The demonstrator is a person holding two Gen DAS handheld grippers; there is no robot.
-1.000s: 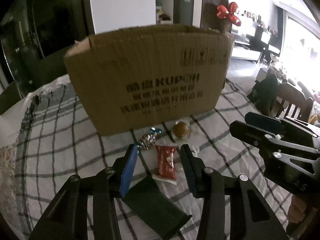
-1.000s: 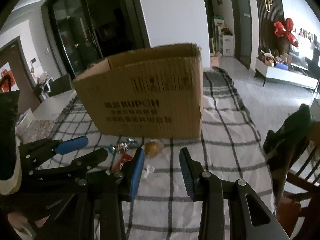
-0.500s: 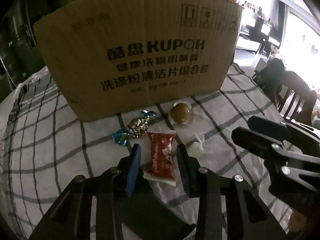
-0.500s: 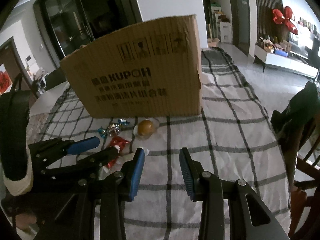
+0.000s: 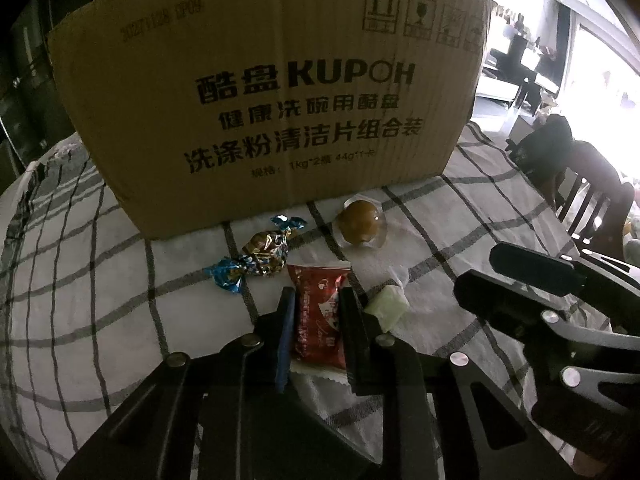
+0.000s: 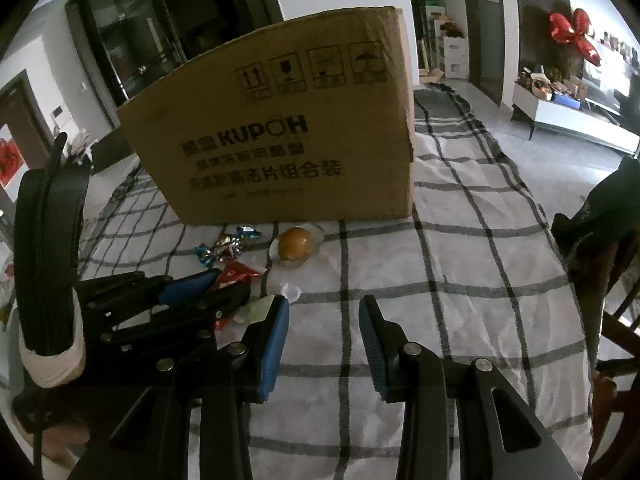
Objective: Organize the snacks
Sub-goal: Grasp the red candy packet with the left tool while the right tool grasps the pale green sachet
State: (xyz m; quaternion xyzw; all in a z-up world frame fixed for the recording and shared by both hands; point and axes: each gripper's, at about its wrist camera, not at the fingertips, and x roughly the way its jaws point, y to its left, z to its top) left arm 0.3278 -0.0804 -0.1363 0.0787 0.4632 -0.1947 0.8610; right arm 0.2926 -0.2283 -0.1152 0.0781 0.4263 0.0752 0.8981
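The left claw is clenched on a flat red foil snack packet with white print, its two fingers pressing the packet's long sides while the packet lies on the desk's white cloth with a dark grid pattern. The packet's top edge sticks out past the fingertips toward the box, and its crimped white bottom edge shows between the fingers nearer the camera.

Just to the right of the left claw's right finger lies a small pale green wrapped candy, touching or nearly touching that finger. Ahead and to the left sits a twist-wrapped candy in blue and gold foil, near the packet's top corner but apart from it. Ahead and to the right is a round brown snack in a clear plastic wrapper, close to the foot of a large brown cardboard box printed with black KUPOH lettering, which stands upright on the cloth behind all the snacks.

The right claw is released, fingers spread wide over bare cloth with nothing between them, beside the left claw and to the right of the snacks.
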